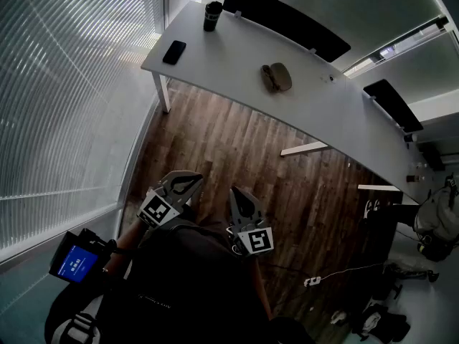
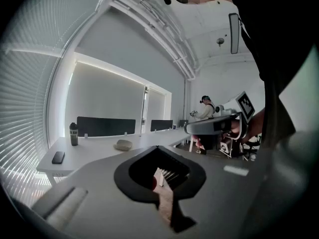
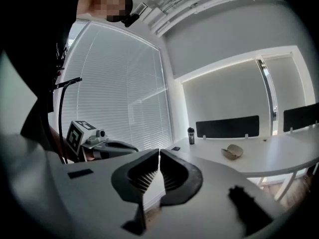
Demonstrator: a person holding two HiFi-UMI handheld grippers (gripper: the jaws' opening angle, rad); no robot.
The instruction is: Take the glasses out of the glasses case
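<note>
I have both tongs closed with nothing between the jaws, left gripper (image 1: 188, 183) and right gripper (image 1: 240, 201) side by side close to my body, above the wooden floor (image 1: 237, 142). The glasses case (image 1: 276, 77), a tan, rounded clamshell, lies well apart at one o'clock on the white table (image 1: 229, 56).

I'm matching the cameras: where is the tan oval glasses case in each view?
Head view: tan oval glasses case upper centre, on the white table.
Left gripper view: case left of centre.
Right gripper view: case right of centre.
Shared landmark: dark tumbler, left of the case throughout.
</note>
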